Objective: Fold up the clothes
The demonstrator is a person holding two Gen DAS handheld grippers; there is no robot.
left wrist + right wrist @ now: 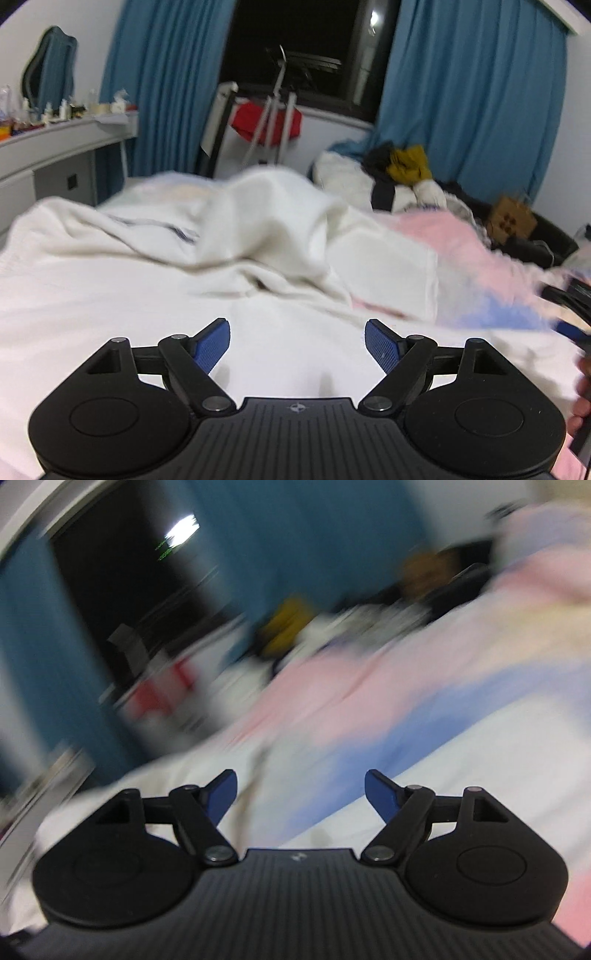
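Two grippers: both spread wide, nothing between their blue pads.
Left gripper [297, 341]: hovers low over the white bed sheet [110, 295], fingers apart, empty.
Right gripper [300, 794]: fingers apart, empty, above the bed; its view is heavily blurred.
Clothes: a rumpled white garment [266, 229] lies heaped ahead of the left gripper; a pink and blue garment [472, 266] lies just to its right, touching it.
Pink and blue garment, right view [369, 709]: spread ahead of the right gripper.
Background: blue curtains [472, 92], a dark window [295, 37], a desk [55, 147] at left.
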